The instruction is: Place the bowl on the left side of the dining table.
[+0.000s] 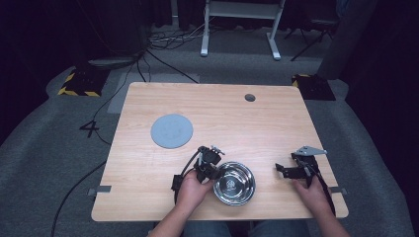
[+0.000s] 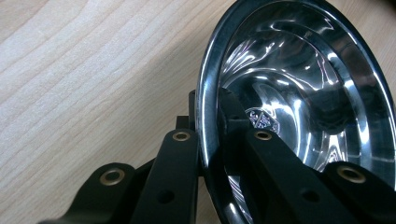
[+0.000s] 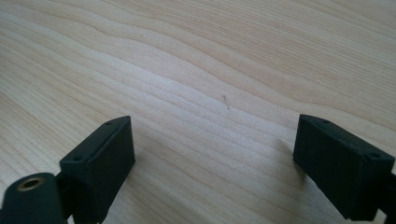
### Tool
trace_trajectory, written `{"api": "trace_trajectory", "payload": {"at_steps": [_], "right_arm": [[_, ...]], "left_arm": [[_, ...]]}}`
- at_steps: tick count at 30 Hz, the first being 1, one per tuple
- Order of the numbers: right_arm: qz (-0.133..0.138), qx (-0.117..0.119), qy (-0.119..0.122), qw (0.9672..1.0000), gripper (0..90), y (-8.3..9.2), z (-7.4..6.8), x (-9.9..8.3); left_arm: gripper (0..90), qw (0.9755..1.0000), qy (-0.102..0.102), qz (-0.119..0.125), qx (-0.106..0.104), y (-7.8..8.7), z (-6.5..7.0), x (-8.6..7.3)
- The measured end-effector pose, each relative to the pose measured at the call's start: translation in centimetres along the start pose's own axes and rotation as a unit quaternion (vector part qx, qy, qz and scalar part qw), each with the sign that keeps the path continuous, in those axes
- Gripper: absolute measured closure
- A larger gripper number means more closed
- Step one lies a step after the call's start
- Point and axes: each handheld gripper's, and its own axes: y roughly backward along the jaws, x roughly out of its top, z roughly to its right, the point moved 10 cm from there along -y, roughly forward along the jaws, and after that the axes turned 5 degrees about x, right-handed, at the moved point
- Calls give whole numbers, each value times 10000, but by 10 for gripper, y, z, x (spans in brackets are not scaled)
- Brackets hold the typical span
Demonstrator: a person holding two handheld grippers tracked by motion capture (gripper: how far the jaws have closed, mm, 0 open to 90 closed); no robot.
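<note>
Two grippers, left gripper [image 1: 211, 170] jaws clamped on steel bowl [image 1: 234, 183] rim (one inside), right gripper [image 1: 282, 169] jaws apart.

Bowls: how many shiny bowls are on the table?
1. The bowl sits at the table's near edge; the left gripper pinches its rim. The grey disc farther back is flat, not a bowl.

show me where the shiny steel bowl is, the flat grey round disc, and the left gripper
Shiny round steel bowl [image 1: 234, 183]: high view, on its inner bottom.
Flat grey round disc [image 1: 171, 131]: high view, on its middle.
Left gripper [image 2: 211, 140]: left gripper view, between the fingertips, which clamp the bowl's rim.
</note>
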Motion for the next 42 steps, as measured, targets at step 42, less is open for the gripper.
{"api": "trace_trajectory", "payload": {"at_steps": [42], "right_arm": [[-4,-30,13,10000,124,1,1,-1]], "left_arm": [[859,9808,1465,976,834,101,-98,-41]]}}
